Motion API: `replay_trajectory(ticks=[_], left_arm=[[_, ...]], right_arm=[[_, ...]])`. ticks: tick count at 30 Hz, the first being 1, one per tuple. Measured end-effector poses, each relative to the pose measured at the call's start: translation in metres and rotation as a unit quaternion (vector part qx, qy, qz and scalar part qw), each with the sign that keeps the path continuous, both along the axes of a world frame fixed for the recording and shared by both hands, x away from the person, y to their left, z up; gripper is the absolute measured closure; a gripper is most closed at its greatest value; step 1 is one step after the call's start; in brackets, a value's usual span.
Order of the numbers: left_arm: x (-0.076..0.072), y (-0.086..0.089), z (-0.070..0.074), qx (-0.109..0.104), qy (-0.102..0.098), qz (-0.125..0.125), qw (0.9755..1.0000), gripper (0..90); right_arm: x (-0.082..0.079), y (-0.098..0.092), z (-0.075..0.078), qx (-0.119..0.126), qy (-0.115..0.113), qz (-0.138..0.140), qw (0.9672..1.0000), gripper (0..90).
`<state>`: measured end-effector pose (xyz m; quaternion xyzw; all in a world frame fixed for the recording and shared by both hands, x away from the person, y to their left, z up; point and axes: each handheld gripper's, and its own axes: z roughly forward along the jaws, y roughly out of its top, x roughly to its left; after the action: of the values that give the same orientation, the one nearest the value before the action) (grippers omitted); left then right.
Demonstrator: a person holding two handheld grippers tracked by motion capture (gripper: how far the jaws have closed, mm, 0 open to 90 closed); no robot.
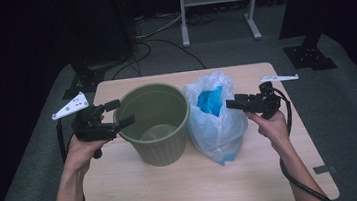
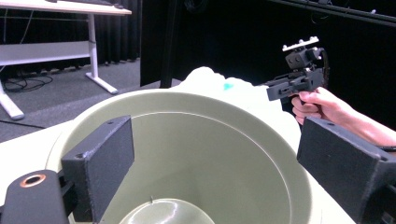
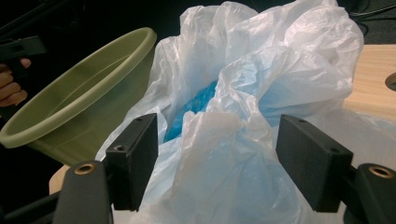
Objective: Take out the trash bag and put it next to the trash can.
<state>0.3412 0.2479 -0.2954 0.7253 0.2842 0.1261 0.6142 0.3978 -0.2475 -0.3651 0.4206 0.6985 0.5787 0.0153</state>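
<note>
We are seeing an olive green bin [image 1: 156, 125] standing upright mid-table [image 1: 185, 185], a white plastic bag [image 1: 217, 121] with blue contents touching its right side. The left gripper [image 1: 121, 113] is hovering at the bin's left rim, jaws wide, gripping nothing. The right gripper [image 1: 233, 104] is pointing at the bag's right side, jaws wide apart, empty. We are reading no labels or writing anywhere.

One green bin [image 1: 157, 124]. One white plastic bag [image 1: 217, 121], with one blue item [image 1: 211, 102] inside. One wooden table [image 1: 175, 186]. Two hand-held grippers: left gripper [image 1: 120, 113], right gripper [image 1: 232, 104]. Two hands.
</note>
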Motion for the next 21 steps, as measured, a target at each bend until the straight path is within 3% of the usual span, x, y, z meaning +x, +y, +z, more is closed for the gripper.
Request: replay_trajectory(ticks=[8, 21], left_arm=[[-0.002, -0.001, -0.002, 0.001, 0.002, -0.002, 1.0000, 9.8], [-0.003, -0.004, -0.003, 0.002, 0.000, -0.004, 1.0000, 9.8]], right_arm=[[-0.018, -0.011, -0.005, 0.022, -0.003, 0.004, 0.9997, 27.8], [-0.038, -0.024, -0.013, 0.025, -0.001, 0.002, 0.9997, 27.8]])
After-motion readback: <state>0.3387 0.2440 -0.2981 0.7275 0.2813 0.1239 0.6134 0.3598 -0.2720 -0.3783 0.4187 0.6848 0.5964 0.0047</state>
